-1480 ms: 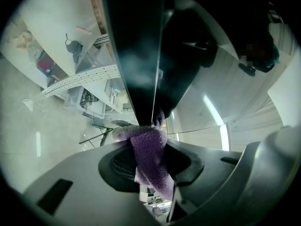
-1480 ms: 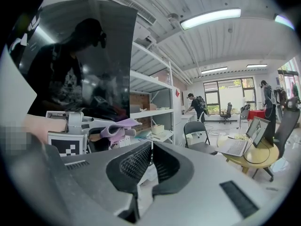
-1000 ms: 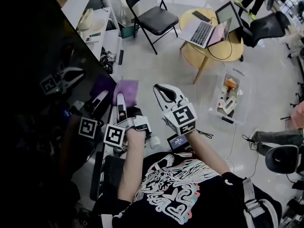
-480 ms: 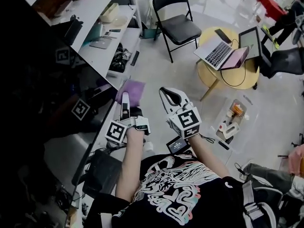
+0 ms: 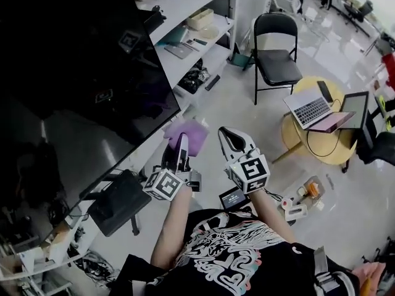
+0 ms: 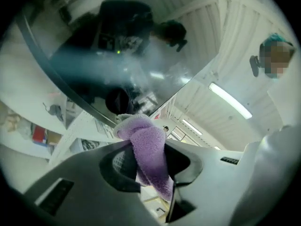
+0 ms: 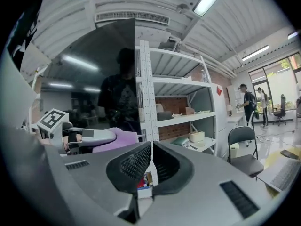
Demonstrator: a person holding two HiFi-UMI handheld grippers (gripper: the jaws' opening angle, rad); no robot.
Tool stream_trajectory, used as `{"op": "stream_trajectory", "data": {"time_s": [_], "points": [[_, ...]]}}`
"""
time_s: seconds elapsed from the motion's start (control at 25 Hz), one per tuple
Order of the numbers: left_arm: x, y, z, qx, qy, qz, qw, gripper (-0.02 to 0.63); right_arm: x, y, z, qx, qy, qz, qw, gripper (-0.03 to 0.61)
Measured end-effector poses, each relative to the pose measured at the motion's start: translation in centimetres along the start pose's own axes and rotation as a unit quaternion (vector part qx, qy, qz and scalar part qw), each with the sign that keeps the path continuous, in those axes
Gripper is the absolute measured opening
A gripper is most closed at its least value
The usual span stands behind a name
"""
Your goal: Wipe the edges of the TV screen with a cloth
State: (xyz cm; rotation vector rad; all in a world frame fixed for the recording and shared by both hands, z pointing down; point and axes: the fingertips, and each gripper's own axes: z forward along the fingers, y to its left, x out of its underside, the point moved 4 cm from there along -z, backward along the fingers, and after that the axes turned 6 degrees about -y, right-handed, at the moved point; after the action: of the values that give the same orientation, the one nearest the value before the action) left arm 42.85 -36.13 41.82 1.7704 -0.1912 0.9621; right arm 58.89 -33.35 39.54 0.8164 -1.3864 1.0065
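While the left claw (image 6: 153, 160) clamps just a fold of the fluffy purple cloth (image 6: 141, 132) at frame centre and the right claw (image 7: 150, 166) idles closed and empty (no backup), dragging along the edge of the large black TV screen (image 5: 86, 66), upper left, could tug the cloth free.

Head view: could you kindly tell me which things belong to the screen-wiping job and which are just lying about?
Job in hand: purple cloth, clamped in the left gripper; TV screen.

Lying about: folding chair; laptop on the round table; shelves. The right gripper is shut and empty.
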Motion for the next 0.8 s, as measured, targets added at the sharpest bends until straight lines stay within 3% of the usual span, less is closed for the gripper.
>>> {"op": "stream_trajectory", "data": {"time_s": [0.16,0.36,0.52,0.8], "points": [[-1.4,-1.6,-5.1,-0.037,-0.022,0.122,0.9916,0.132,0.5,2.0,-1.6,-0.058,0.008,0.002,0.998,0.032],[-2.3,-3.0,-12.1,-0.089,-0.034,0.252,0.963,0.132,2.3,5.0,-3.7,-0.114,0.019,-0.033,0.993,0.032],[-2.5,-4.0,-16.7,-0.129,-0.048,0.292,0.9465,0.132,2.1,7.7,-6.7,-0.159,0.002,-0.036,0.987,0.034],[-1.5,-8.2,-23.7,-0.137,-0.059,0.342,0.9278,0.132,2.5,12.1,-12.6,-0.169,0.014,-0.075,0.983,0.034]]}}
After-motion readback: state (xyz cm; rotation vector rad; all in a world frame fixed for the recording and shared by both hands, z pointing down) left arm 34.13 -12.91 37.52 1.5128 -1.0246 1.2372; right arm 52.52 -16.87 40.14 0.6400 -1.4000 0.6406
